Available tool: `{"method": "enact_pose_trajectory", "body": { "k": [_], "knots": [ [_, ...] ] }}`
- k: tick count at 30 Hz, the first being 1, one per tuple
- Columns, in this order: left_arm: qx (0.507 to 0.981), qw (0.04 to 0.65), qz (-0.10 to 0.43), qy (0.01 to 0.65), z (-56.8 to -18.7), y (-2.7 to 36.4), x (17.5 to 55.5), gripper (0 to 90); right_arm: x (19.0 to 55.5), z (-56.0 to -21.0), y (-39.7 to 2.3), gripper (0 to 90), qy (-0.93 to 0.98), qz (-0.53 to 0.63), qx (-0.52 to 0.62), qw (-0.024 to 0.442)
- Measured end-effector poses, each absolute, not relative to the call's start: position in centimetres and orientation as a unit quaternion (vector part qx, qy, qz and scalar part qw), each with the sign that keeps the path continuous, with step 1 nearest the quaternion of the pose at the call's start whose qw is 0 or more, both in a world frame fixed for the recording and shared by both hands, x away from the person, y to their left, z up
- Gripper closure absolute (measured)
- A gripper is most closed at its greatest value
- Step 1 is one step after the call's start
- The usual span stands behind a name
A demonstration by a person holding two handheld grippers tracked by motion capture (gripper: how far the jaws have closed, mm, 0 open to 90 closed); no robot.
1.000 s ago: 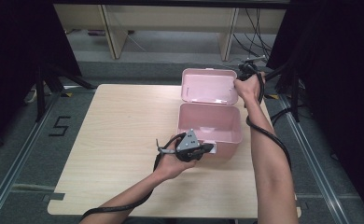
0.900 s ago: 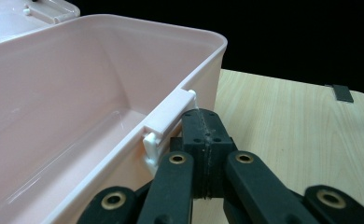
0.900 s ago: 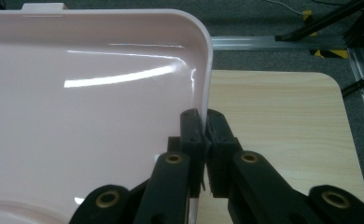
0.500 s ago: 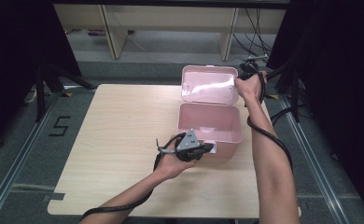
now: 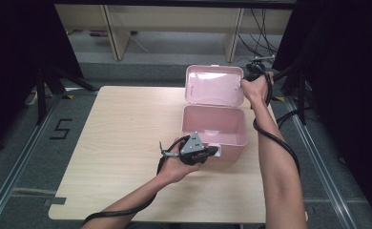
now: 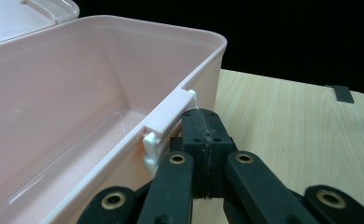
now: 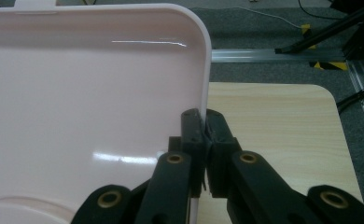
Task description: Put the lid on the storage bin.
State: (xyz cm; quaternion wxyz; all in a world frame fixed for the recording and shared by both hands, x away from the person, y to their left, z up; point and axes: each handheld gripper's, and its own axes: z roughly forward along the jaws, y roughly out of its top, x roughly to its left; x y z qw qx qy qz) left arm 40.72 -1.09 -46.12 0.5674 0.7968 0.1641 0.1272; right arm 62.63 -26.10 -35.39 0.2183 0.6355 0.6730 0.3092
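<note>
**Pink box open, both grippers at its edges**

Left gripper [image 5: 212, 151] at near wall of pink box [image 5: 215, 125], right half of table [image 5: 122, 143]; jaws clenched, pressed together beside white latch [image 6: 168, 122], nothing visibly between, seen close from left gripper view. Lid [image 5: 214, 86] upright behind box; right gripper [image 7: 202, 122] grasping lid's side rim, pads pinching it, clear in right gripper view; from high view hand [image 5: 255, 88] covers that grip.

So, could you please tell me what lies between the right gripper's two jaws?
In the right gripper view, the side edge of the pink box's raised lid sits pinched between the jaws of the right gripper.
</note>
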Motion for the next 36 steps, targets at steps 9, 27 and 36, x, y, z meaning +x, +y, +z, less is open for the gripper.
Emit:
{"method": "enact_pose_trajectory", "body": {
  "k": [9, 27, 36],
  "knots": [
    [0.797, 0.568, 0.127, 0.164, -46.1, -1.1, 40.7, 89.8, 62.2, -35.1, -25.9, 89.0, 0.664, 0.318, 0.642, 0.215],
    [0.795, 0.57, 0.128, 0.166, -46.2, -1.1, 40.8, 89.8, 61.2, -34.0, -25.8, 89.6, 0.668, 0.331, 0.625, 0.233],
    [0.794, 0.57, 0.128, 0.167, -46.2, -1.1, 40.8, 89.8, 60.5, -33.7, -25.7, 89.7, 0.656, 0.347, 0.629, 0.232]
  ]
}}
